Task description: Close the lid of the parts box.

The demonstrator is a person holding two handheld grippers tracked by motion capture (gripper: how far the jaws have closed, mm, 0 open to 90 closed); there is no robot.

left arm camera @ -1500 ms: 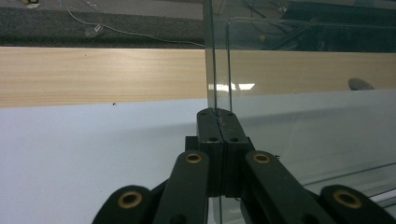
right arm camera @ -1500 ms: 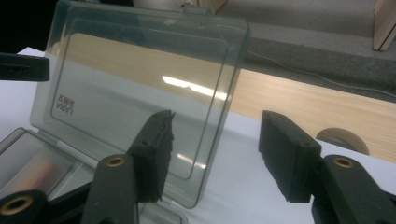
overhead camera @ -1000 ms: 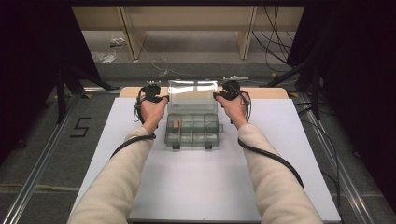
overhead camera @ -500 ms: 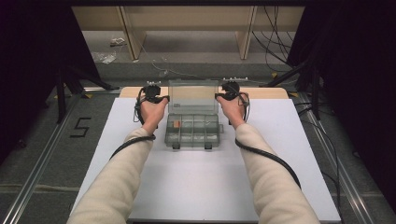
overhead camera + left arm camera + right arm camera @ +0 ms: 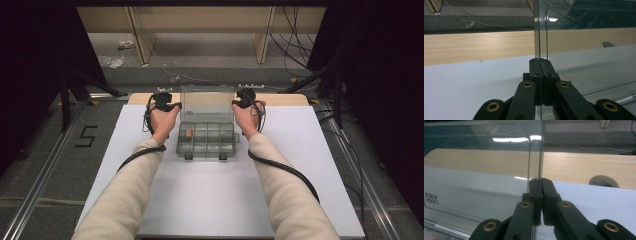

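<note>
Both tongs pinch the clear lid [image 5: 207,102] — left gripper [image 5: 540,65] at nine o'clock, right gripper [image 5: 540,185], just closing, at three — above mid-table organizer box [image 5: 206,141]; uneven pulls could twist its hinge.

The lid [image 5: 584,37] runs past the top edge, and the small orange content [image 5: 188,133] is too small to identify.

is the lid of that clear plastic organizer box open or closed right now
Open. The lid stands upright behind the compartment tray, with the left gripper and right gripper clamped on its side edges.
</note>
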